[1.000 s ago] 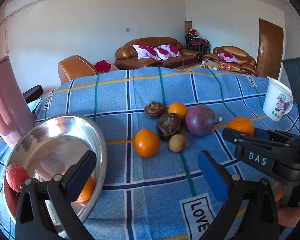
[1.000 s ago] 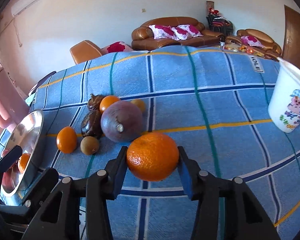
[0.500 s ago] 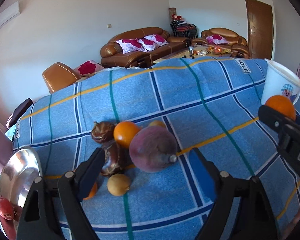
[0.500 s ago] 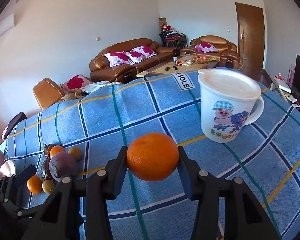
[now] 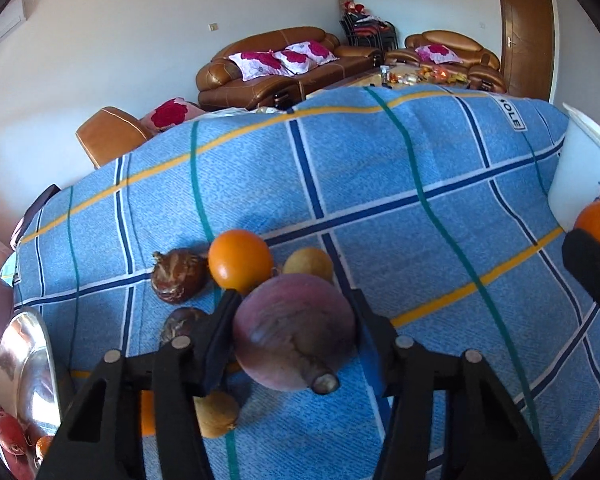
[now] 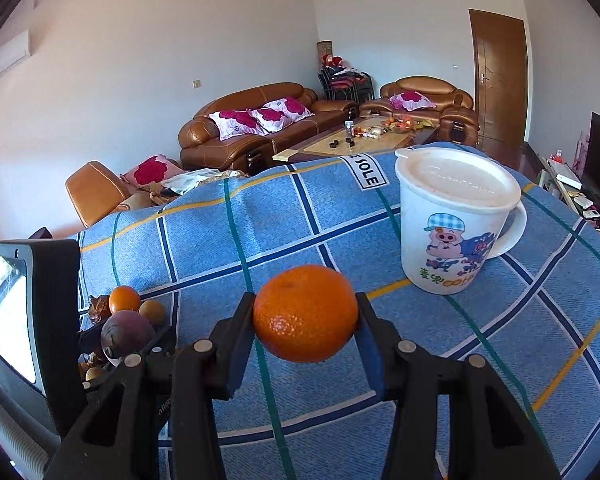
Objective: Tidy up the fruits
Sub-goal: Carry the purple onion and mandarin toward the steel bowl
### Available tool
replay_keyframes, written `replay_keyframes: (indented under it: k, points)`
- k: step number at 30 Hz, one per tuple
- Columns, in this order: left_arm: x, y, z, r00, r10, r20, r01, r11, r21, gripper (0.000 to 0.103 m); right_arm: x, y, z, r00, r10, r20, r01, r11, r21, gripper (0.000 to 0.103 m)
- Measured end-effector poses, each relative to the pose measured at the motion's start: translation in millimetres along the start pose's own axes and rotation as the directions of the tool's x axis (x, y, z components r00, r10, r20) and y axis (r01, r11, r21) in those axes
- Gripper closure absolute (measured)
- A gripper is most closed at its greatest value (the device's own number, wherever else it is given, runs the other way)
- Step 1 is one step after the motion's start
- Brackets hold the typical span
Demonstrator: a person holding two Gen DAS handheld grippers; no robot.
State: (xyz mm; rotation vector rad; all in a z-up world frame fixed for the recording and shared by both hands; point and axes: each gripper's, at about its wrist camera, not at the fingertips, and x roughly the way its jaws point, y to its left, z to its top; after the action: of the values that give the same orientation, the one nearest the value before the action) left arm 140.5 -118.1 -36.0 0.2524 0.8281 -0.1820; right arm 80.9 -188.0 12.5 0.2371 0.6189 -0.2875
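My left claw (image 5: 294, 330) grips a purple fruit (image 5: 294, 330), my right claw (image 6: 305, 314) an orange (image 6: 305, 314); perhaps three fruits sit in the metal bowl (image 5: 20, 360), several wait on the cloth (image 5: 380, 200).

Both black grippers carry silver screws and blue-padded jaws.

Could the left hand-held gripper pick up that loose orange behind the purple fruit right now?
Probably not: the left hand-held gripper is already shut on the purple fruit, which fills its jaws and sits right in front of the loose orange.
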Motion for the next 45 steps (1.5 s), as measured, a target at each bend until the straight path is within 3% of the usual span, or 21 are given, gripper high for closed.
replay_keyframes:
  k: [3, 7, 10, 27, 45]
  points:
    - [-4, 5, -2, 0.999, -0.030, 0.018, 0.030, 0.999, -0.019, 0.047, -1, 1, -1, 1.000, -0.003, 0.011, 0.003, 1.000, -0.003, 0.053]
    - [-32, 11, -8, 0.988, -0.035, 0.148, 0.042, 0.998, -0.043, 0.047, -2, -1, -2, 1.000, -0.006, 0.025, 0.006, 1.000, 0.001, 0.053]
    - [-46, 16, -16, 0.980, -0.024, 0.198, 0.035, 0.998, -0.053, 0.047, 1, 0, -3, 1.000, 0.010, 0.015, -0.010, 1.000, 0.000, 0.053]
    - [-81, 58, -60, 0.973, 0.030, 0.231, -0.004, 0.994, -0.112, 0.047, -18, 35, -14, 0.984, 0.141, 0.107, -0.123, 0.980, -0.153, 0.053]
    - [-97, 88, -85, 0.973, 0.032, 0.228, -0.001, 0.991, -0.135, 0.047, -47, 56, -31, 0.978, 0.110, 0.177, -0.072, 0.975, -0.210, 0.053]
